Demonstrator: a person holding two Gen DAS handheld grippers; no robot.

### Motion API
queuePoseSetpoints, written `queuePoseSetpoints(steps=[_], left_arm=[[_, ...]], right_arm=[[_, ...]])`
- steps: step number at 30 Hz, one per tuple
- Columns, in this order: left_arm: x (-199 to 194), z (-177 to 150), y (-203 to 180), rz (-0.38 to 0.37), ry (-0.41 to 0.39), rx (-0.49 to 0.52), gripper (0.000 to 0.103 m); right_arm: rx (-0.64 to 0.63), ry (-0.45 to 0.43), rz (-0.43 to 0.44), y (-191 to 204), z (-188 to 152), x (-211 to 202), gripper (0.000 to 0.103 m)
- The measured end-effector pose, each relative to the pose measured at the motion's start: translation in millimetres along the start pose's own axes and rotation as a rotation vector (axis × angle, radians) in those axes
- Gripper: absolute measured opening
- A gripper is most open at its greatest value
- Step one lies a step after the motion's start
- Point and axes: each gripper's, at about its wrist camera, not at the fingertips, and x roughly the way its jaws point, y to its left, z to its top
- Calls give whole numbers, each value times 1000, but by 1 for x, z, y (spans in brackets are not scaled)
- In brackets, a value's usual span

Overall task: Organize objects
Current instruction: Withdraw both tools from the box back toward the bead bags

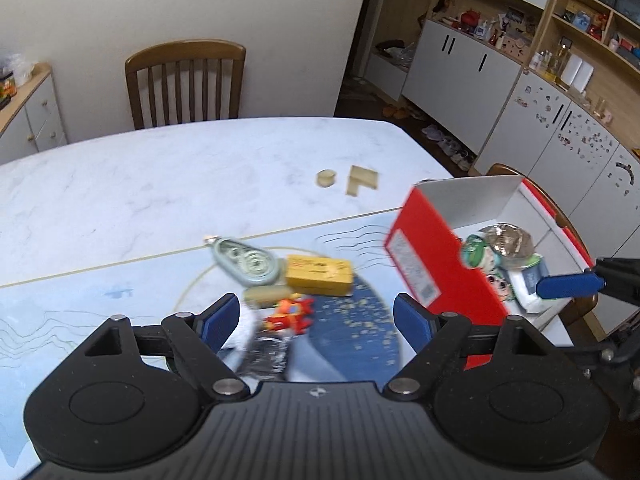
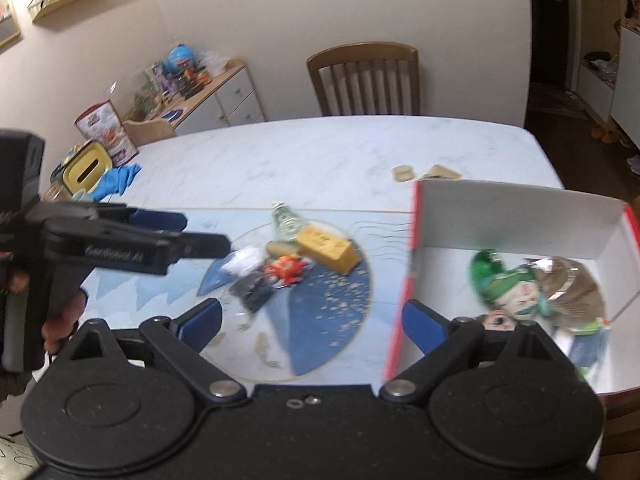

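Both empty tongs, left gripper (image 1: 316, 320) and right gripper (image 2: 312, 320), are held wide open. The orange toy (image 1: 290, 315) at twelve o'clock is judged next for the red box (image 1: 436, 268).

black left claw (image 2: 208, 236) body: pale lettering on its side, blurred, reads roughly "GenRobot.AI" | red cardboard box (image 1: 436, 264) outer wall: white printed label, text too small to read | yellow rectangular box (image 1: 319, 274) top: dark print, blurred, unreadable | red printed carton (image 2: 105, 130) beyond the desk: graphics only, illegible
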Motion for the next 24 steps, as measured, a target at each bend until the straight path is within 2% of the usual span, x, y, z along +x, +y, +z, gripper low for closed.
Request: queuePoseSetpoints(steps=[3, 4, 5, 6, 15, 24], left_arm=[[6, -5, 22, -28, 5, -7, 84], [8, -6, 29, -34, 8, -10, 88], [11, -8, 34, -40, 10, -12, 98], [14, -10, 40, -44, 10, -15, 103], [49, -18, 77, -38, 64, -37, 103], [88, -21, 90, -58, 116, -13, 103]], right_arm=[[2, 28, 5, 15, -1, 18, 96], [2, 36, 8, 19, -1, 24, 96], [-2, 43, 12, 24, -1, 30, 96], [-9, 48, 13, 29, -1, 36, 96], [-40, 96, 8, 58, -6, 85, 93], [-66, 106, -21, 71, -10, 129, 89]])
